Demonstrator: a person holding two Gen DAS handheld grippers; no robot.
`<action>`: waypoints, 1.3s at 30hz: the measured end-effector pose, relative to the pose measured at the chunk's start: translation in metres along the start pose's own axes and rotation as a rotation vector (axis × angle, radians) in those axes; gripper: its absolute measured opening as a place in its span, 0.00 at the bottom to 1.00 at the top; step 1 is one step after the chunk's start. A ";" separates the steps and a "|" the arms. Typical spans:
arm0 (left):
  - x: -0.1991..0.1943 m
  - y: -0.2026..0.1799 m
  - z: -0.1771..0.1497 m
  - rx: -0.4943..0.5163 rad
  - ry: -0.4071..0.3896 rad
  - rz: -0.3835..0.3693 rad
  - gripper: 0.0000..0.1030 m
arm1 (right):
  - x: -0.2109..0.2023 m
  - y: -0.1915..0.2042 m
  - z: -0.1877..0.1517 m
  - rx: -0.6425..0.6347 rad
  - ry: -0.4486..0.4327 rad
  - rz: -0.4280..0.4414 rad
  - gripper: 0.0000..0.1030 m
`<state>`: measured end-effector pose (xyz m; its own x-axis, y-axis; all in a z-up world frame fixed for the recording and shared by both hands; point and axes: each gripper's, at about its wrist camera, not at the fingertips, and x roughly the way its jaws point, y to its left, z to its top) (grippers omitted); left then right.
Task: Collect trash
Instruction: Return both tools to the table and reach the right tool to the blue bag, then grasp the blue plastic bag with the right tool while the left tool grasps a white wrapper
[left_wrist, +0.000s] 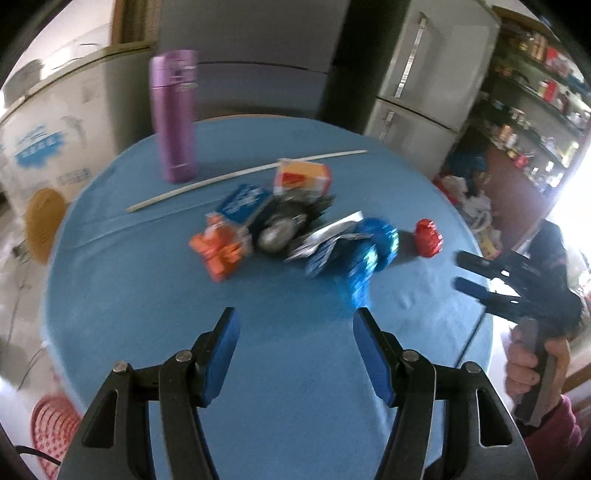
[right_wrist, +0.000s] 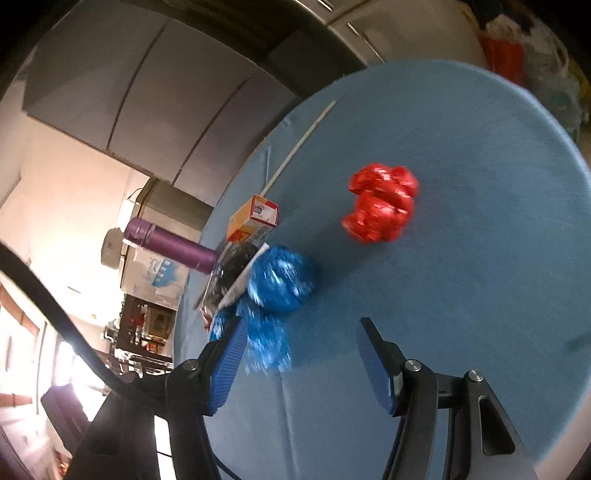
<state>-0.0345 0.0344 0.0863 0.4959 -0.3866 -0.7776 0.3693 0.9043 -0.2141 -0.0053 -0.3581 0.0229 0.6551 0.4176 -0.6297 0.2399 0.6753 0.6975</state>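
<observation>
Left wrist: my left gripper (left_wrist: 293, 325) gapes wide, holding nothing, above the table (left_wrist: 147, 295); trash pile (left_wrist: 280, 221) mid-table | Right wrist: my right gripper (right_wrist: 301, 341) wide open, empty; red wad (right_wrist: 380, 208) apart from blue wad (right_wrist: 280, 278)

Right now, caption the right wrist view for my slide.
Open right gripper nears blue foil wrapper; red foil wrapper lies apart.

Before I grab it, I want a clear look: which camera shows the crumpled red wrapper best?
The right wrist view: the red wrapper lies large, alone on the blue table, its foil folds visible despite blur. The left wrist view shows it small and blurred, right of the trash pile.
</observation>
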 end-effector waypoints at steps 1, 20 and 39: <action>0.009 -0.004 0.005 0.008 0.006 -0.010 0.62 | 0.009 0.003 0.005 0.002 0.007 0.006 0.63; 0.100 -0.015 0.034 0.103 0.123 -0.113 0.08 | 0.119 0.035 0.037 0.001 0.120 -0.064 0.65; 0.052 -0.004 0.000 0.012 0.118 -0.128 0.02 | 0.057 0.041 0.005 -0.082 0.063 -0.032 0.46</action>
<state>-0.0101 0.0110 0.0464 0.3492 -0.4737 -0.8085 0.4329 0.8468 -0.3091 0.0454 -0.3098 0.0173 0.6009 0.4311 -0.6731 0.1987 0.7350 0.6483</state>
